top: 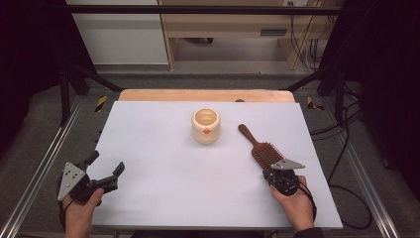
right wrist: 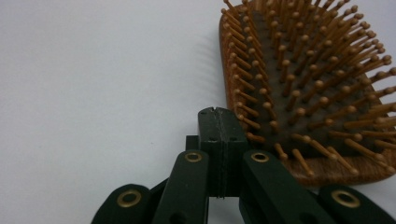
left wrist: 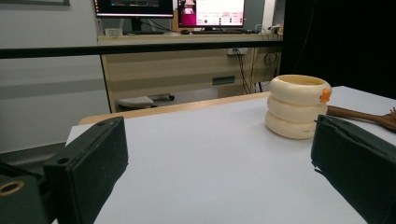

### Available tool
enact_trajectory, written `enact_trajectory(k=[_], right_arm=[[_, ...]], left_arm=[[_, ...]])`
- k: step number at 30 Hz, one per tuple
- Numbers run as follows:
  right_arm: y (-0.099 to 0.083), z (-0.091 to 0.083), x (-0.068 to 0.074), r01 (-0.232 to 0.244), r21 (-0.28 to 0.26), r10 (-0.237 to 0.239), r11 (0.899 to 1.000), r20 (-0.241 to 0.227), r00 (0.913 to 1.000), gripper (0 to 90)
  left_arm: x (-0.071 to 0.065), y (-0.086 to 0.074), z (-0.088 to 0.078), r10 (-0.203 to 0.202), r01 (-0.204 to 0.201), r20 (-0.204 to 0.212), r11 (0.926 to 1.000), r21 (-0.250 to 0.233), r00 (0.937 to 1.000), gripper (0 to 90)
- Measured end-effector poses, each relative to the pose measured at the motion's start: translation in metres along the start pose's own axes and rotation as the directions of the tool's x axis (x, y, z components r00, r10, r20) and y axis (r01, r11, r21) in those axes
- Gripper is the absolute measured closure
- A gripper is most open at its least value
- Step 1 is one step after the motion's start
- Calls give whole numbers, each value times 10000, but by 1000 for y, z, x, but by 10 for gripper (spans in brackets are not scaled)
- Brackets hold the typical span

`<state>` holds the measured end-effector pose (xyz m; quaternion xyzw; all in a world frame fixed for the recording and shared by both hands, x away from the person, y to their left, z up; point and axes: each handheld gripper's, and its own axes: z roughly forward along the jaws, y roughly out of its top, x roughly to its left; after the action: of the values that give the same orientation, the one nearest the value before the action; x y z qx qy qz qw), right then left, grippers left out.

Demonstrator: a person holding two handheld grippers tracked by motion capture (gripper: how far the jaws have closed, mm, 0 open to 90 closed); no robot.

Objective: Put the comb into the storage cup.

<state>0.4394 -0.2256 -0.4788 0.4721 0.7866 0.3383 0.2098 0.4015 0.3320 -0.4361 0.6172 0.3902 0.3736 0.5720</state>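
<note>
Closed right claw (right wrist: 220, 122) beside bristles (right wrist: 303, 74)

Your left tongs (top: 106, 168) sit low at the near left, gripped from below by your left hand (top: 81, 206), with the jaws spread wide and nothing between them; they point forward and to the right. Your right tongs (top: 277, 173) sit at the near right, held in your right hand (top: 294, 201), jaws pressed flat together with nothing caught between them, pointing forward.
</note>
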Motion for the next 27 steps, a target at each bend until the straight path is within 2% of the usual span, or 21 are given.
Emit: enact_trajectory(k=[11,27], right_arm=[[-3,-4,-13,-580,42,578,9983,400,9975,900],[4,2,-31,-988,-7,985,9951,833,9916,900]], left_arm=[[1,0,-1,10,-9,-54,10000,14,10000,40],[2,-1,-2,-37,37,-133,10000,13,9999,41]])
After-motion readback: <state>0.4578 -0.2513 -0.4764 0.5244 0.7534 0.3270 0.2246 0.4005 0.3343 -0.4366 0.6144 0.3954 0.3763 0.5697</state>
